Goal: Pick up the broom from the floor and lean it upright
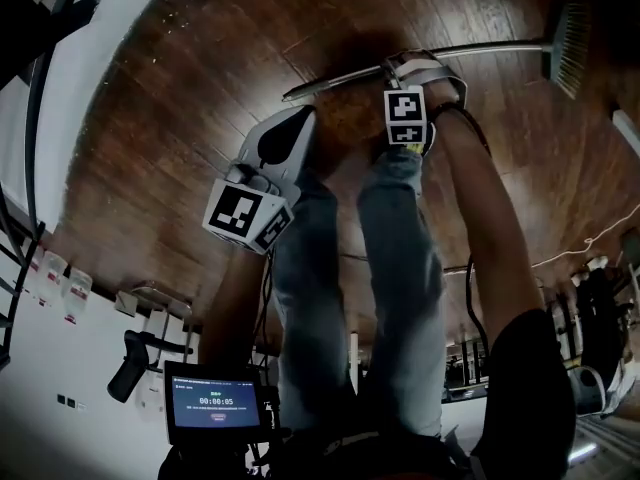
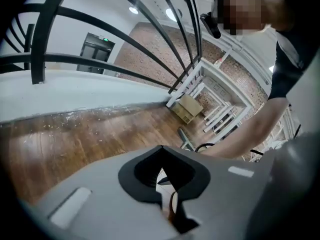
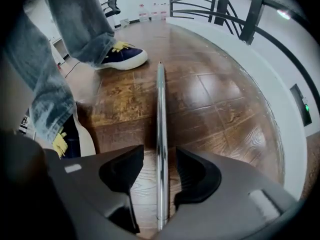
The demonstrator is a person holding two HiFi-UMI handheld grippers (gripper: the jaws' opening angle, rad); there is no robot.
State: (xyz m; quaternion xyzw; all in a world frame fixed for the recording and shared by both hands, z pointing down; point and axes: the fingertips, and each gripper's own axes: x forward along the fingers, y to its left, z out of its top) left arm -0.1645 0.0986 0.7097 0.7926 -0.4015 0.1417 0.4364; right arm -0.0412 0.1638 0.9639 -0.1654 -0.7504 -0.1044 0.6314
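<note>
The broom lies flat on the wooden floor. In the head view its thin metal handle (image 1: pixel 500 48) runs left to right and its bristle head (image 1: pixel 571 48) is at the far right. My right gripper (image 1: pixel 408 68) points down over the handle's left part. In the right gripper view the shiny handle (image 3: pixel 160 99) runs straight between the jaws of the right gripper (image 3: pixel 159 151); they stand open on either side of it, with gaps at both pads. My left gripper (image 1: pixel 290 133) hangs to the left, off the broom. In its own view the left gripper (image 2: pixel 161 148) has its jaws together with nothing in them.
The person's jeans legs and dark shoes (image 3: pixel 120 56) stand just beside the handle. A curved white kerb with black railing (image 3: pixel 250 14) borders the floor. A cardboard box (image 2: pixel 187 108) and white frames (image 2: pixel 220 109) sit further off. A small screen (image 1: pixel 212 400) hangs at the person's waist.
</note>
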